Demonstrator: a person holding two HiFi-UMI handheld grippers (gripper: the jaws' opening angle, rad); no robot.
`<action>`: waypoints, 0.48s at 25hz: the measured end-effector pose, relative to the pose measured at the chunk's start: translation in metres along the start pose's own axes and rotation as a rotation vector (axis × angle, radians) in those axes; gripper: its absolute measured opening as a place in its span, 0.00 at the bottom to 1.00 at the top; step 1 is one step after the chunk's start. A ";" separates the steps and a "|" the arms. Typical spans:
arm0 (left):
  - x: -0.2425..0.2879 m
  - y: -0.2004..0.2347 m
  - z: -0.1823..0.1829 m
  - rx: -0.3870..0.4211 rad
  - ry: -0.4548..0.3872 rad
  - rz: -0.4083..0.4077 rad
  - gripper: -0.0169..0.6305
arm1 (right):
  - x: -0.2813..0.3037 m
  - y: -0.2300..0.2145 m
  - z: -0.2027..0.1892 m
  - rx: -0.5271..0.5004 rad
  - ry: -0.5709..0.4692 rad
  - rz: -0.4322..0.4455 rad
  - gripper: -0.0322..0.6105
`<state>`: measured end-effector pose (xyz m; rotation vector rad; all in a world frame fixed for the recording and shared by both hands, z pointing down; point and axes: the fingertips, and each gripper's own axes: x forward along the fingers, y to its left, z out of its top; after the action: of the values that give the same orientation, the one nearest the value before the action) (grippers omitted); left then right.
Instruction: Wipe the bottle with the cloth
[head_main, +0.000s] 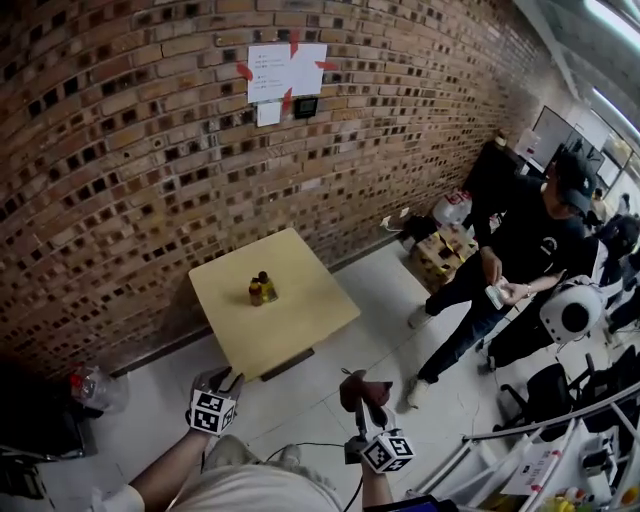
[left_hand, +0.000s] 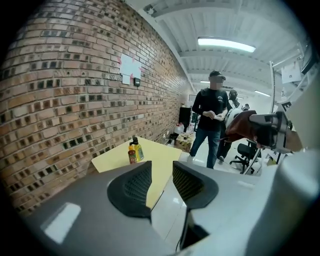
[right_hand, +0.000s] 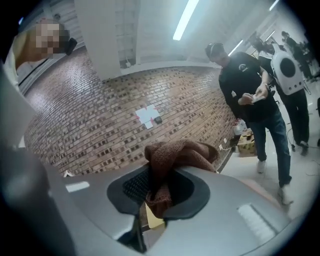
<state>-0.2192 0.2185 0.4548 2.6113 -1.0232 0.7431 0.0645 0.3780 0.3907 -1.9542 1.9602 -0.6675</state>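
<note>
Bottles stand as a close pair near the middle of the square yellow tabletop (head_main: 305, 318): an orange-brown bottle (head_main: 255, 292) and, just beside it, a yellow bottle (head_main: 267, 286) with a dark cap, both upright. Nothing touches them. Both tongs are held over the pale floor (head_main: 375, 290), on the near side of the tabletop and well apart from the bottles. The brown cloth (head_main: 366, 388) is bunched in the right tongs (head_main: 362, 398); in the right gripper view its folds (right_hand: 176, 154) spill over the top of the pads, and the jaws are clamped on the cloth. The left tongs (head_main: 220, 379) point toward the tabletop with the jaws partly apart, and only the tabletop edge and floor show through the gap between them (left_hand: 161, 169). In the left gripper view the two bottles appear beyond the left pad. Behind the tabletop rises a brick wall (head_main: 120, 150) with white papers (head_main: 285, 70) taped to it. To the right a person (head_main: 520, 245) in dark clothes and a cap stands on the floor, looking down at something held in both hands.
</note>
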 end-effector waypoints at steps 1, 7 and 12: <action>-0.003 0.004 0.000 0.000 -0.001 -0.005 0.26 | 0.003 0.006 -0.004 -0.014 0.005 0.001 0.16; -0.007 0.028 -0.008 -0.028 0.006 -0.088 0.24 | 0.023 0.045 -0.027 -0.046 0.014 -0.036 0.16; -0.012 0.058 0.003 0.013 -0.005 -0.216 0.24 | 0.046 0.085 -0.044 -0.027 -0.050 -0.116 0.16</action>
<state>-0.2651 0.1817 0.4482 2.6800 -0.7233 0.6932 -0.0327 0.3349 0.3893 -2.0929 1.8482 -0.6173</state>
